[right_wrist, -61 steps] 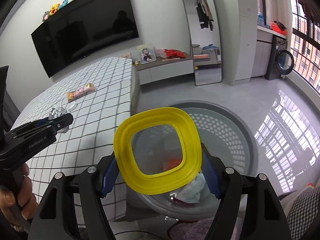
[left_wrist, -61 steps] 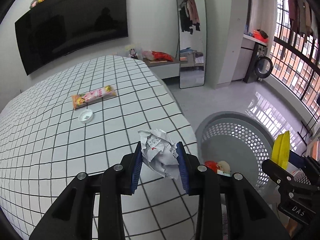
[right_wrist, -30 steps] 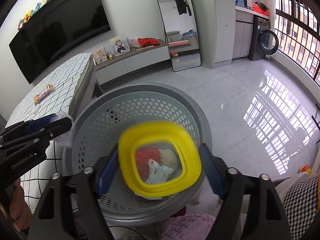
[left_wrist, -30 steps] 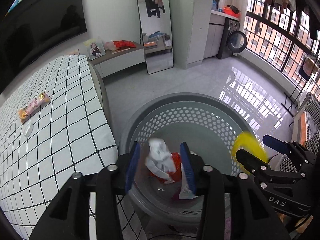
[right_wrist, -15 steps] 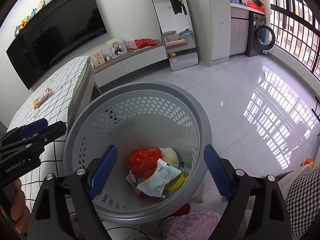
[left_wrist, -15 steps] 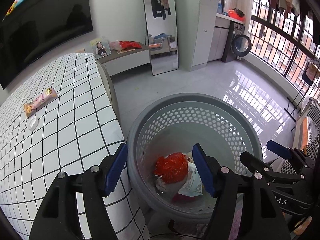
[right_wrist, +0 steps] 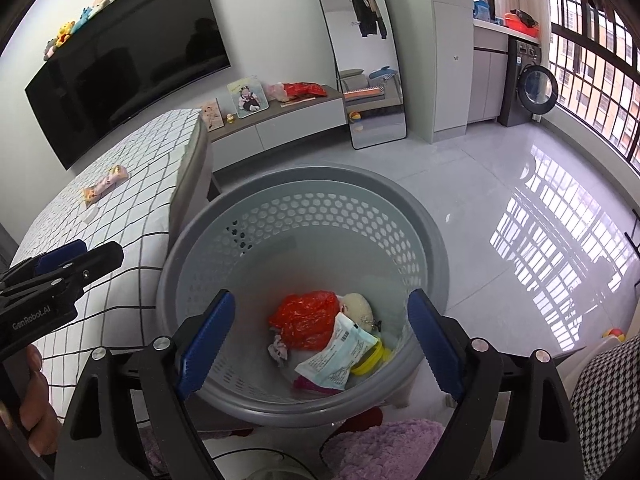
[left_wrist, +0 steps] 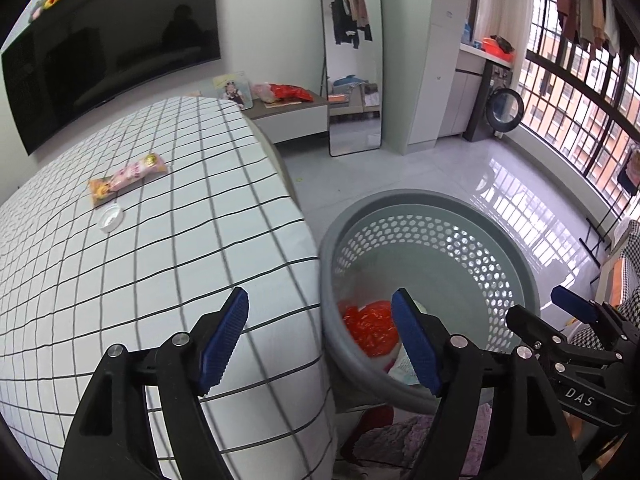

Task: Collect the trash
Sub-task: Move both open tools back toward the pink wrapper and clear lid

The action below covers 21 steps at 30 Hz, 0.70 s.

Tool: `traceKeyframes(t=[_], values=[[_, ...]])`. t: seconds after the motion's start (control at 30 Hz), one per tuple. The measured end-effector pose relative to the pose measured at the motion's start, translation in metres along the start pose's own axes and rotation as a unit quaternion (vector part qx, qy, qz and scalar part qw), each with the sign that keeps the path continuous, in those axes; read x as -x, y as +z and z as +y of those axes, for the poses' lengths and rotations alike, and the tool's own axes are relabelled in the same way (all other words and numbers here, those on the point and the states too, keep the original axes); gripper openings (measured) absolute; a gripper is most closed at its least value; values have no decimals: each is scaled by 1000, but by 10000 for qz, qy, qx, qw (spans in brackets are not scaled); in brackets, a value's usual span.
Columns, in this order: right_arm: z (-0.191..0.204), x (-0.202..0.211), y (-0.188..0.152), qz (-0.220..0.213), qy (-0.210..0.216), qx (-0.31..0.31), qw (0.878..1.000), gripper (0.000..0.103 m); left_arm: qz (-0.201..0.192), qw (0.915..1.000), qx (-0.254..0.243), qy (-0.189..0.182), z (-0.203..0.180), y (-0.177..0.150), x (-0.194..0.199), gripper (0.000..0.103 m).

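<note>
Grippers, left [left_wrist: 320, 338] and right [right_wrist: 318, 340], now gape empty; crumpled paper and yellow lid [right_wrist: 370, 358] dropped into grey perforated basket [right_wrist: 424, 224]; pink wrapper [left_wrist: 128, 174] remains on checked bed [left_wrist: 160, 240]

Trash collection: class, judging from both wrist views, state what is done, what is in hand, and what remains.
Done: the grey perforated basket holds a red plastic bag, a printed packet and a yellow lid. In hand: nothing; the left gripper and right gripper are both open and empty. Left: a pink snack wrapper and a small white cap lie on the checked bed.
</note>
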State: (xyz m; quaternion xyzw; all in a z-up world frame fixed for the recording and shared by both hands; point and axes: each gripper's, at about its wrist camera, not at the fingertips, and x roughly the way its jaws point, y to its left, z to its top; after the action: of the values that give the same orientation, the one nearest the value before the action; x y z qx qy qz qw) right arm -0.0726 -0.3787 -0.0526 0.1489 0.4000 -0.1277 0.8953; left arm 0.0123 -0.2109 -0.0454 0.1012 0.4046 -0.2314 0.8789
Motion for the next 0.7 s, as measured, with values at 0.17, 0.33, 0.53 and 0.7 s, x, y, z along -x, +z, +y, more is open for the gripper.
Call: traceKeyframes(t=[0.17, 0.33, 0.53, 0.7], values=[[21, 7, 1, -65, 56, 204, 9998, 84, -72, 9997, 203, 94, 24, -7, 13, 74], [45, 9, 0, -57, 77, 434, 9990, 84, -179, 9986, 455, 180, 51, -12, 21, 75], [71, 14, 0, -88, 128, 650, 9978, 84, -323, 9966, 702, 299, 81, -16, 34, 75], [97, 18, 6, -180, 163, 890, 9957, 84, -482, 9942, 877, 397, 106, -15, 46, 75]])
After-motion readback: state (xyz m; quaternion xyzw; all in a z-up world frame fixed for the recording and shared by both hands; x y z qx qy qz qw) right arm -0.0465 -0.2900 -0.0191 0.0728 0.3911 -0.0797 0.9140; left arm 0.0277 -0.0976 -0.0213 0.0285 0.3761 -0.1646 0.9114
